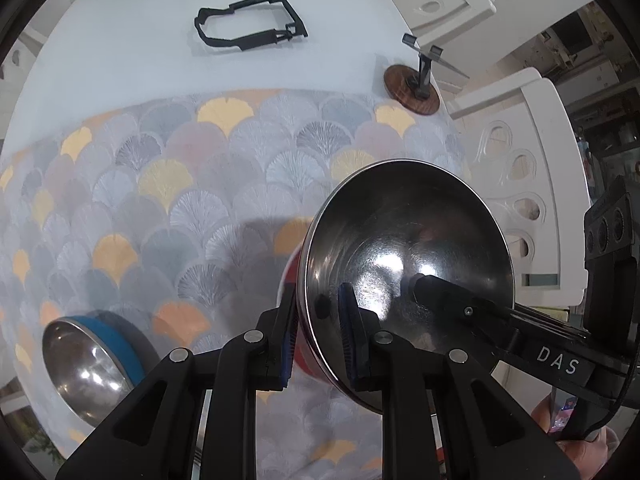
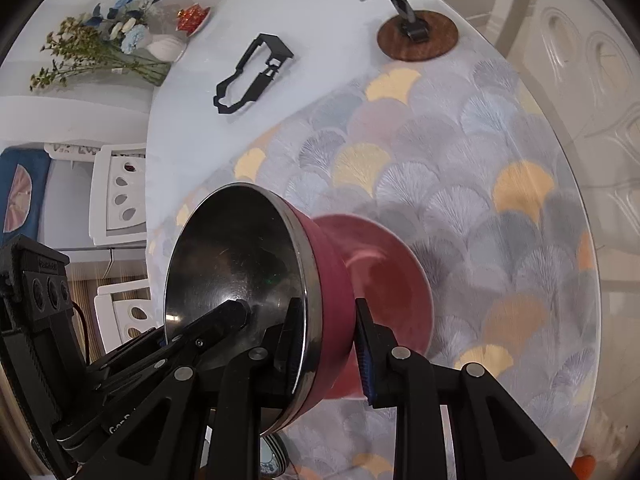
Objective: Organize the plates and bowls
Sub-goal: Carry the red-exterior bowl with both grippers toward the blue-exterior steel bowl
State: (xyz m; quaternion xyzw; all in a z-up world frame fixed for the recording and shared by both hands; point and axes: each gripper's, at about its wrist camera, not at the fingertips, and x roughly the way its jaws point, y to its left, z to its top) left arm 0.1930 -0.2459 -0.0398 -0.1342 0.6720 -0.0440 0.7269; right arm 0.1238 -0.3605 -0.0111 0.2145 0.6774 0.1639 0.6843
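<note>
A white table [image 1: 120,60] carries a fan-patterned mat [image 1: 180,200], black frame [image 1: 248,20], and wooden-based stand [image 1: 412,88].

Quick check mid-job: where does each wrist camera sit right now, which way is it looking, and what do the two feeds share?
Left wrist: on the left gripper, looking steeply down at the patterned mat; its fingers pinch the red bowl; the right gripper enters from the right; a blue bowl lies lower left.
Right wrist: on the right gripper, angled down across the table; its fingers clamp the red bowl's wall; the left gripper reaches inside.
Shared: the red bowl, mat, black frame, round wooden stand.
</note>
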